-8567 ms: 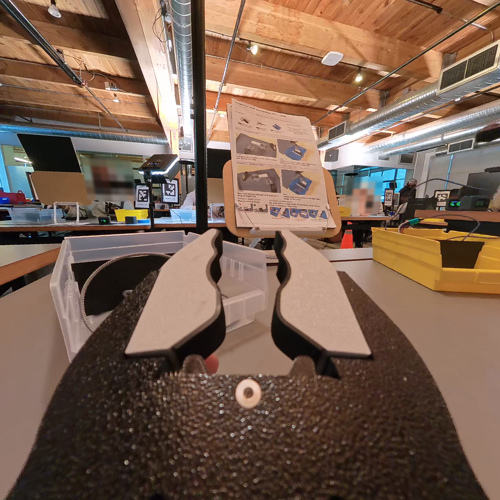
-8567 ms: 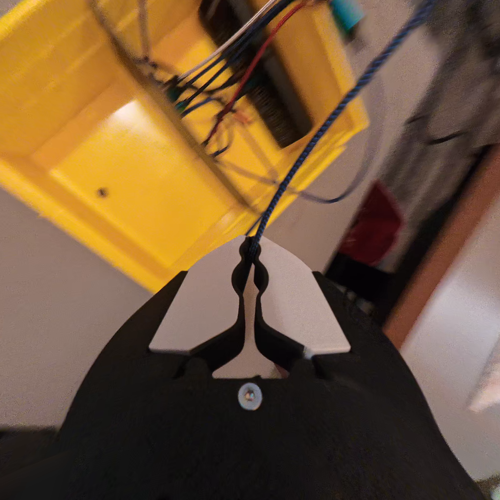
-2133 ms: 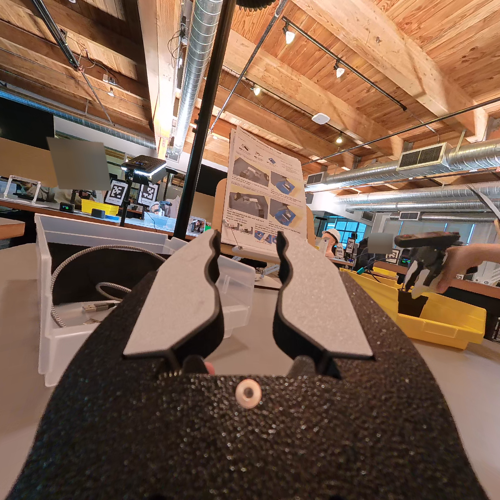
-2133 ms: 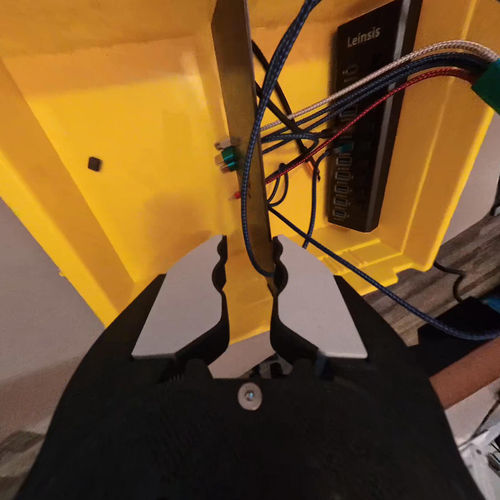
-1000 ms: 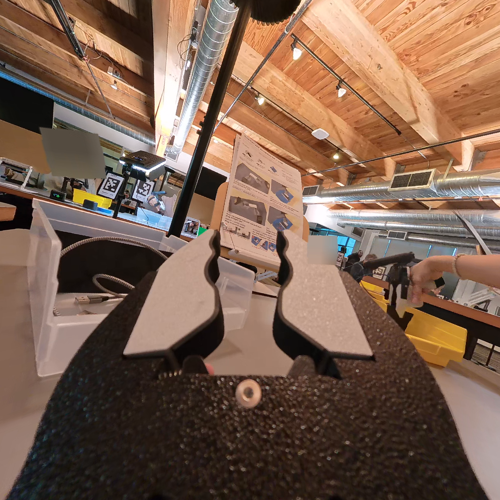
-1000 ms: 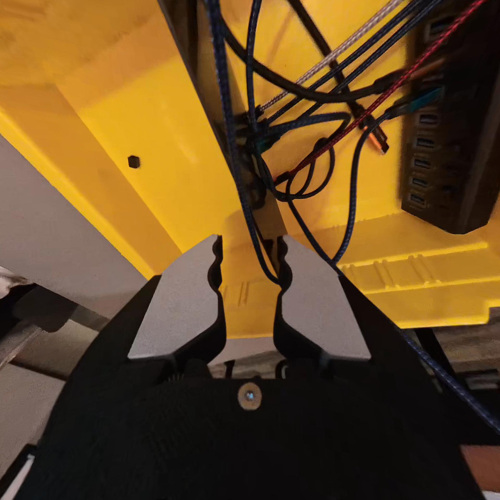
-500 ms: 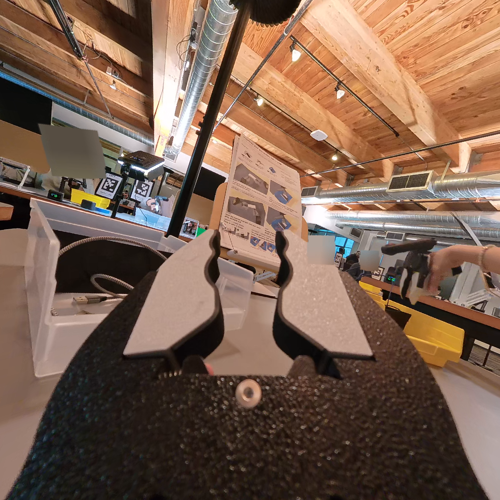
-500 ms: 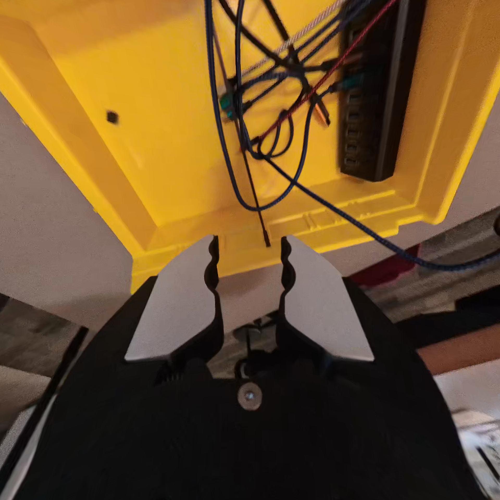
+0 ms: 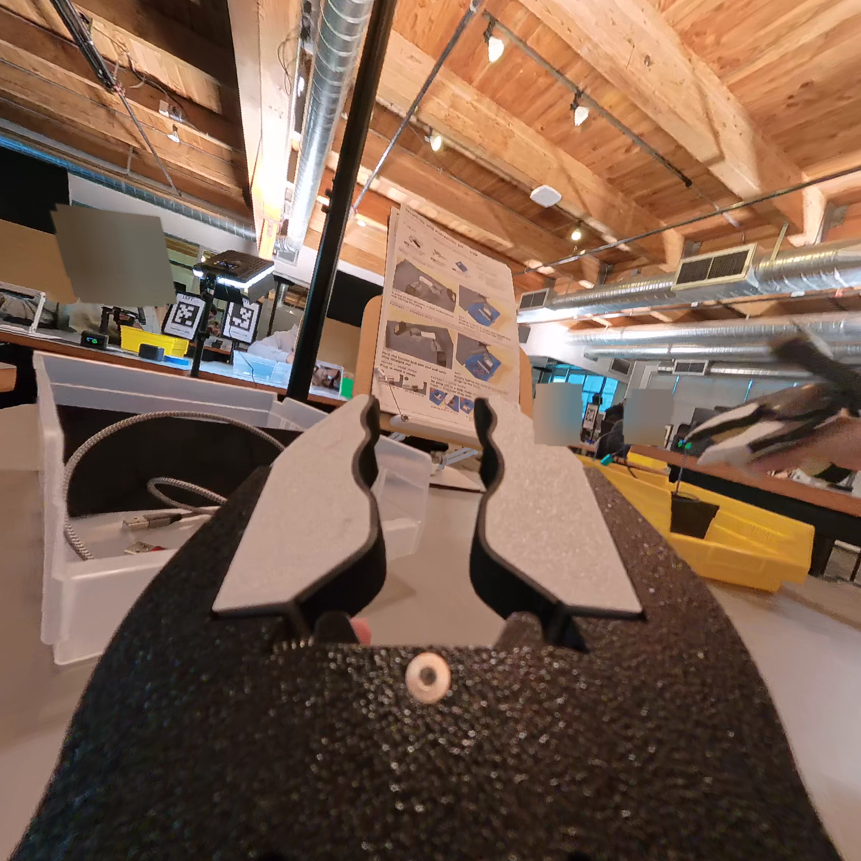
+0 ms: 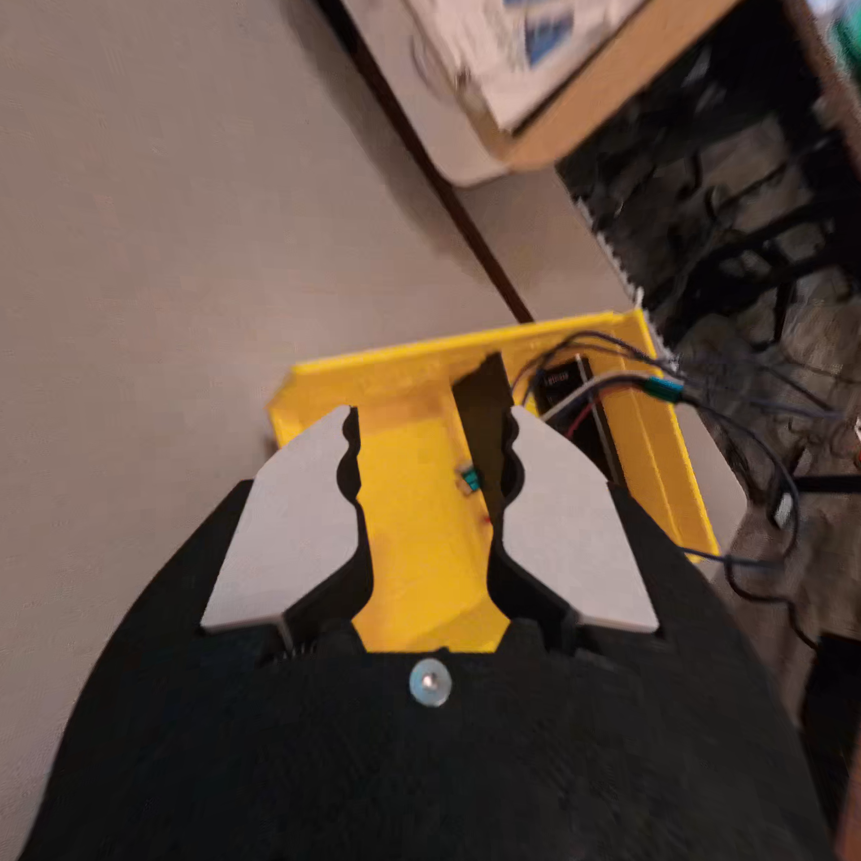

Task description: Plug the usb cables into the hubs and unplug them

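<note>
Both jaws are standing spread and holding nothing. The right gripper (image 10: 431, 470) is hanging over the yellow bin (image 10: 419, 536), where the cables (image 10: 727, 414) and hub (image 10: 566, 396) are lying, probably to choose a plug. The left gripper (image 9: 424, 466) is waiting above the desk (image 9: 447, 601).

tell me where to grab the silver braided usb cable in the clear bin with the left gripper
Grip the silver braided usb cable by its metal plug housing, not the braid: the plug is rigid and lies flat on the floor of the clear bin, with the cord looping up behind it. Probably come down from above through the open top, left gripper fingers closing on the plug's long sides.
</note>
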